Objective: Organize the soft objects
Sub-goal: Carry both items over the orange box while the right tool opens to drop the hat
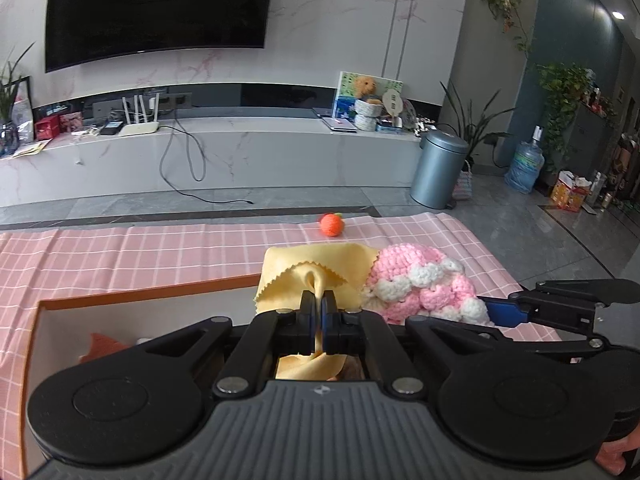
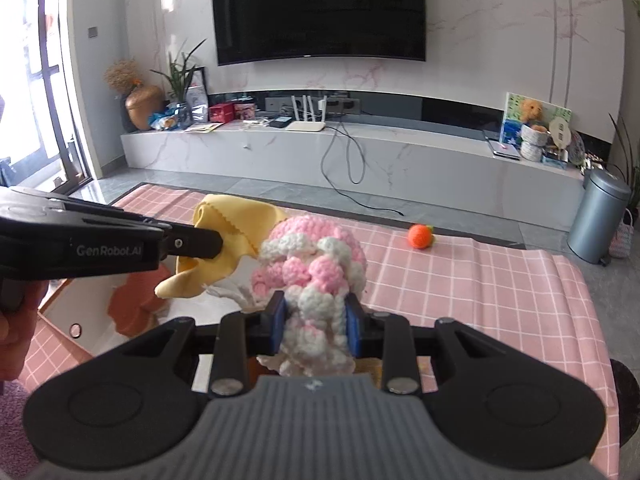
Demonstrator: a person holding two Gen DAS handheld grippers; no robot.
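Two tools, both loaded. Left tool pinches a fold of yellow cloth, lifted above the orange-rimmed box; cloth is thin and floppy, drapes off both sides of the pads, so a bunched fold is the best grip. Right tool clamps the pink-white crochet piece low on its body, held over the pink checked bench. Yarn looks light, squashy, snag-prone; grab the thick middle. Orange knitted ball sits apart on the bench, likely rolls.
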